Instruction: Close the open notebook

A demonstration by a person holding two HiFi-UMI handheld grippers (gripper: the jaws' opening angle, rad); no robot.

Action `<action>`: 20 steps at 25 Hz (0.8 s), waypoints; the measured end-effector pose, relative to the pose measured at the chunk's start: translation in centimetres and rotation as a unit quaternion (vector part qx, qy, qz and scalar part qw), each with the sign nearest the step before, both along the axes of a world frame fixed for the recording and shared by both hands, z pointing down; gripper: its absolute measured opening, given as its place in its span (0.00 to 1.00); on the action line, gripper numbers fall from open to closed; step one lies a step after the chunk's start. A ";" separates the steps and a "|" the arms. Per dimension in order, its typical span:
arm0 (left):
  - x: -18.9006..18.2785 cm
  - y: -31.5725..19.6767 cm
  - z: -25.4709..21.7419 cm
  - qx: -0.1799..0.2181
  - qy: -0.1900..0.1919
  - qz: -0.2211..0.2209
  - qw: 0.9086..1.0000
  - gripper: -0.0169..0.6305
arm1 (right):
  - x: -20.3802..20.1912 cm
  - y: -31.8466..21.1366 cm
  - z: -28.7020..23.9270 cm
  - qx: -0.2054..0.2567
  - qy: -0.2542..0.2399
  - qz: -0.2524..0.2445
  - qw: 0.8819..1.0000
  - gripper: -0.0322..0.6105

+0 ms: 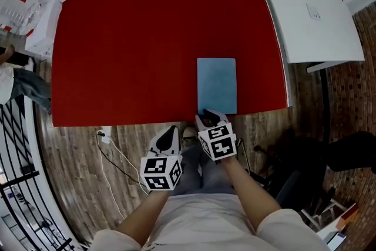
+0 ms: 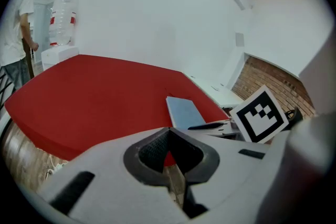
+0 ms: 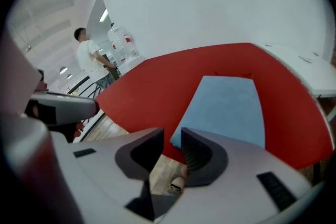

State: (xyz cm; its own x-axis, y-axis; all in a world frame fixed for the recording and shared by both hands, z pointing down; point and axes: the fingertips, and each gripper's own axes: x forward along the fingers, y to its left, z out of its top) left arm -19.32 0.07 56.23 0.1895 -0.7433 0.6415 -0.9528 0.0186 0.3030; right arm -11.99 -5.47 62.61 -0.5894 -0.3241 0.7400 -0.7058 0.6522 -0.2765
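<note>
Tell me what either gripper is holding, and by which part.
Nothing is held. The right gripper is open, empty, by the near edge of the notebook; the left gripper is shut, empty.

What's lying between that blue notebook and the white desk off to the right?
Nothing. In the head view, the stretch between the blue notebook and the white desk is just bare red table.
</note>
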 end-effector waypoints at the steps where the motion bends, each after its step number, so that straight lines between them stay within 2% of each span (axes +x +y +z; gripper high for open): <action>1: 0.0 -0.3 -0.3 0.005 -0.002 0.003 1.000 0.04 | 0.4 -0.2 -0.9 0.010 -0.001 0.006 1.000 0.18; 9: 0.8 -0.8 -3.1 0.019 -0.012 0.062 0.998 0.04 | 4.1 0.0 -9.6 0.056 -0.033 0.067 0.996 0.17; 12: 1.8 -1.3 -4.8 0.029 -0.008 0.082 0.996 0.04 | 5.4 0.3 -12.7 0.082 -0.033 0.091 0.992 0.07; 20: 5.8 -2.7 -7.3 0.059 0.000 0.111 0.992 0.03 | 7.2 1.8 -16.9 0.131 -0.033 0.120 0.984 0.06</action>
